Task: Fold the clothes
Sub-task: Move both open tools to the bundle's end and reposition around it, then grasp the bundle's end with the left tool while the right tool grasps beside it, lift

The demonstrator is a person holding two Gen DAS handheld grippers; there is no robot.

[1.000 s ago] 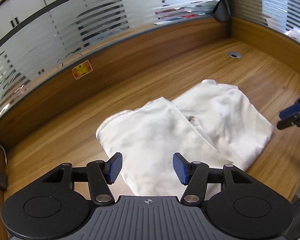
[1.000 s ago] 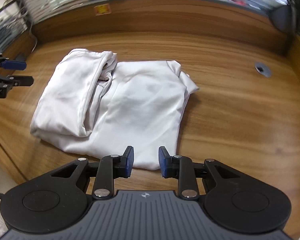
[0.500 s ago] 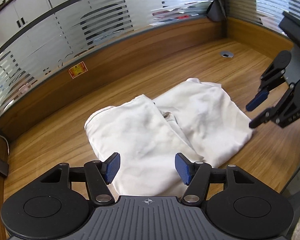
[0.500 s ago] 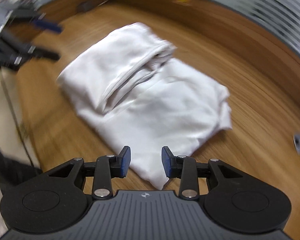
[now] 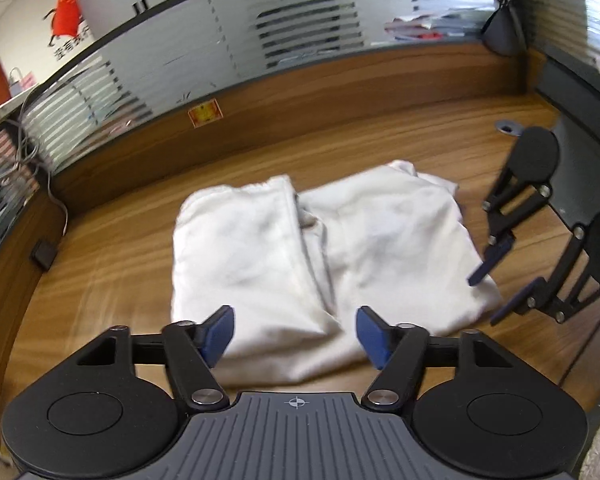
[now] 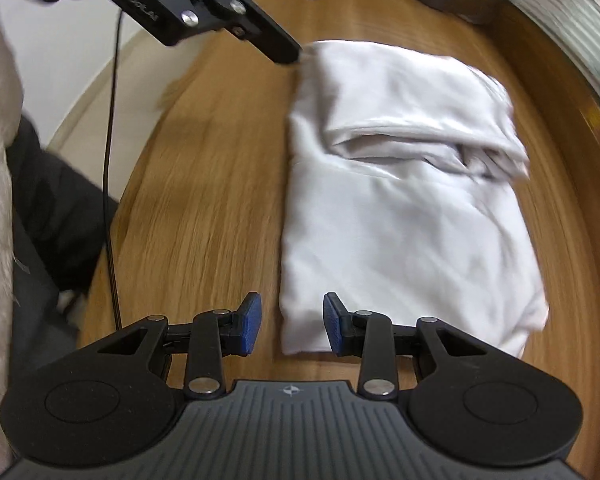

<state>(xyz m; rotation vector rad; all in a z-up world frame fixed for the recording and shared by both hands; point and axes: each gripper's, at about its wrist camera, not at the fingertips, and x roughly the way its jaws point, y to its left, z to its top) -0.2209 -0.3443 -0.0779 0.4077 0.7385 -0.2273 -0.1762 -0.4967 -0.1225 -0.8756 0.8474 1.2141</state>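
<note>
White cloth, a partly folded garment (image 5: 328, 248), lies flat on the wooden bench (image 5: 112, 264), just ahead of both your tools and well apart from the back wall. Your left tool (image 5: 295, 330) hangs over its near edge, jaws opening and holding nothing. Your right tool (image 6: 288, 322), part open and empty, straddles the near corner at the garment's right end without gripping. The garment's long axis runs between the two tools, so each hand is nearest its own end.
</note>
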